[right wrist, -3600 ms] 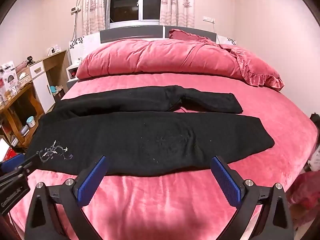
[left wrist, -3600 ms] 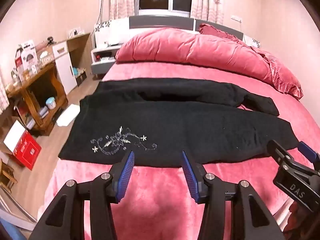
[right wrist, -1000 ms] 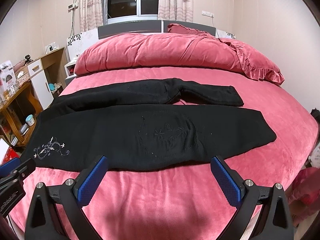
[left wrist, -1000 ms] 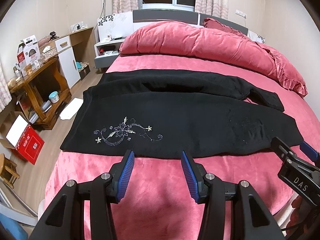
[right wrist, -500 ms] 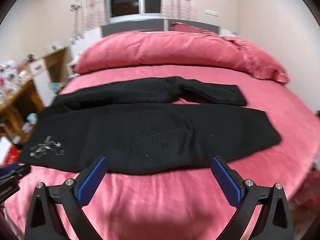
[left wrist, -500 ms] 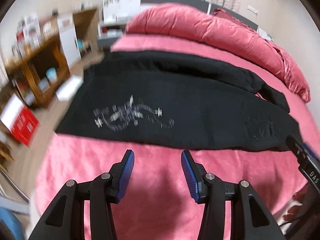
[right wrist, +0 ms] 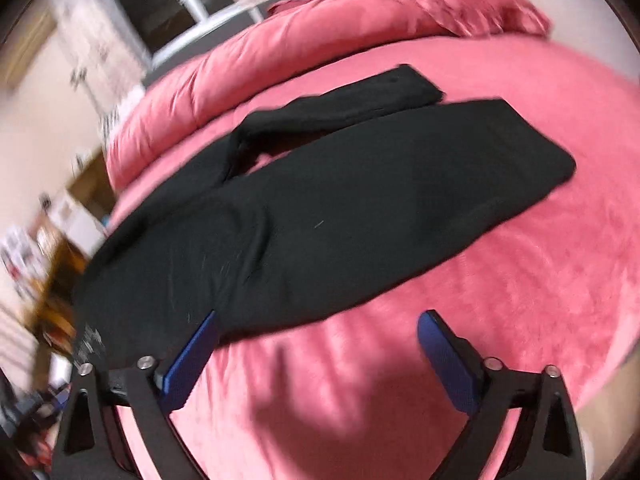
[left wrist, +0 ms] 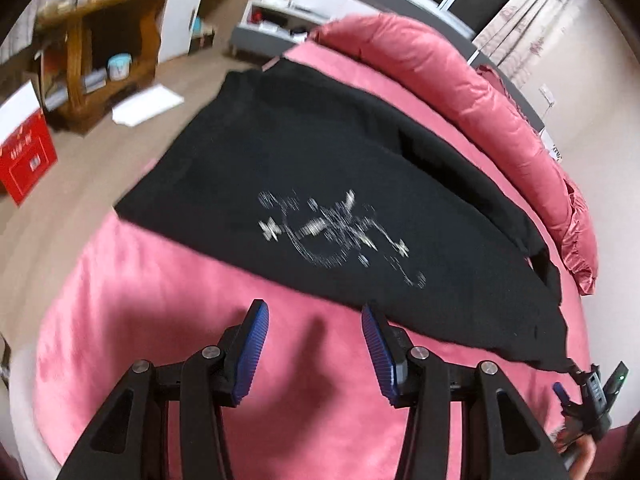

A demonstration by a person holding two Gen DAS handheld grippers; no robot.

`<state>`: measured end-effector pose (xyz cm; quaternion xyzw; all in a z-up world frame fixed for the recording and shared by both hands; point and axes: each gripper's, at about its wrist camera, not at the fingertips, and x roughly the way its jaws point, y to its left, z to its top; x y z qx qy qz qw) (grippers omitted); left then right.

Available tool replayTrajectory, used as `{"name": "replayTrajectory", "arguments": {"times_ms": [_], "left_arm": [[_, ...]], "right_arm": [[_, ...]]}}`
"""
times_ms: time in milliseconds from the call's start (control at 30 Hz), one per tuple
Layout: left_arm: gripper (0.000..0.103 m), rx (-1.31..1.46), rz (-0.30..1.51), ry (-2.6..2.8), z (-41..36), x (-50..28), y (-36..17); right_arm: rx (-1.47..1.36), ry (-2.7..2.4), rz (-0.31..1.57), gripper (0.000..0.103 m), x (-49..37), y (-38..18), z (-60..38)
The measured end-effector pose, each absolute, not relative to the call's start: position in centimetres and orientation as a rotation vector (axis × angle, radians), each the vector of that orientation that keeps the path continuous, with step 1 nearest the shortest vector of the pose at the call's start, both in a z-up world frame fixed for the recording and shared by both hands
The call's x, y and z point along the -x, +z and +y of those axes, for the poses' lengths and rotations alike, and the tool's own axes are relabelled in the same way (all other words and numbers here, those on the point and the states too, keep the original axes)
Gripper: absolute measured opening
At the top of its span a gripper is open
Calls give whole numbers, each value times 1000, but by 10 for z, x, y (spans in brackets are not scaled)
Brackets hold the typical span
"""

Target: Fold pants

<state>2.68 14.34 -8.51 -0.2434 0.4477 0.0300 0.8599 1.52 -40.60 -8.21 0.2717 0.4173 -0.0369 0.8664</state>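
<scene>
Bed (left wrist: 168,320), round-edged, covered in pink plush, fills most of both views. Duvet (left wrist: 460,80), pink, heaped along the far side below the window (right wrist: 160,12). Pants (left wrist: 320,168), black, spread flat across the middle of the bed; long axis runs left to right, waist toward the left edge by the floor, leg ends (right wrist: 520,152) pointing right; the far leg (right wrist: 360,96) lies angled away from the near one, pink showing between them. White floral embroidery (left wrist: 336,228), blurred, sits on the near leg close to the waist. Wooden shelf unit (left wrist: 84,28) and red box (left wrist: 24,160) stand on the floor to the left, well apart from the bed; white sheet (left wrist: 148,104) lies on the floor near the waist end. Left gripper (left wrist: 312,344), jaws parted, nothing between them, hovers just short of the pants' near hem. Right gripper (right wrist: 316,356), jaws spread wide and unloaded, left finger (right wrist: 192,356) overlapping the near hem in view; contact cannot be told.
</scene>
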Motion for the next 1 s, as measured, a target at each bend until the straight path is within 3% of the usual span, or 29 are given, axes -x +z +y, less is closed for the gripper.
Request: {"name": "replayTrajectory", "arguments": {"times_ms": [200, 467, 600, 767, 900, 1000], "left_arm": [[49, 592, 882, 68, 172, -39, -103], [49, 818, 851, 60, 204, -51, -131], [49, 931, 796, 16, 224, -48, -143], [38, 1029, 766, 25, 237, -48, -153], [37, 980, 752, 43, 234, -53, -152], [32, 907, 757, 81, 228, -63, -149]], "right_arm": [[-780, -147, 852, 63, -15, -109, -465], [-969, -106, 715, 59, -19, -127, -492], [-913, -86, 703, 46, -28, -126, -490], [-911, -80, 676, 31, -31, -134, -500], [-921, -89, 668, 17, -26, -139, -506], [-956, -84, 660, 13, -27, -142, -509]]}}
